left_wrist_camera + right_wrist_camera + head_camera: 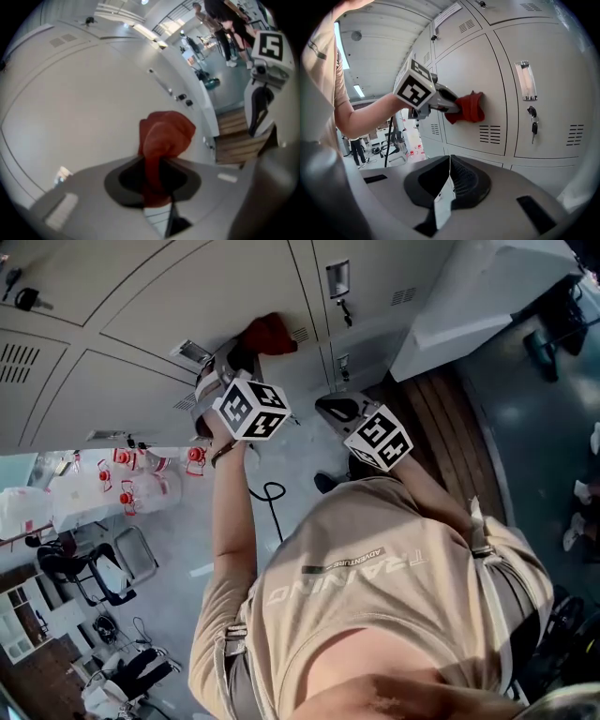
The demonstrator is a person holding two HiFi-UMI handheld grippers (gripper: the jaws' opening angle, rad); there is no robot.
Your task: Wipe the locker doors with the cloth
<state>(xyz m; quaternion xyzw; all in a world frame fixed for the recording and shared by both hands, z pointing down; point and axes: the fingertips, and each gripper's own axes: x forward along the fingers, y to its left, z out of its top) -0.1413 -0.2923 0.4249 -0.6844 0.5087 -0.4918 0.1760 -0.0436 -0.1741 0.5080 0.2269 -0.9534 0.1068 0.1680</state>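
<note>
One outstretched arm (370, 110) seemingly presses cloth (467, 109) against door (487, 70).

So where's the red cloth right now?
Right gripper view: the red cloth is clamped in the left tongs, pressed against a locker door above its vent slots.

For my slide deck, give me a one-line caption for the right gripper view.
Left gripper holds a red cloth against a locker door; right gripper idle, jaws shut and empty.

Head view looks down; gripper views face the lockers (487, 61).
Left close, right farther; all share the red cloth (165, 133).
</note>
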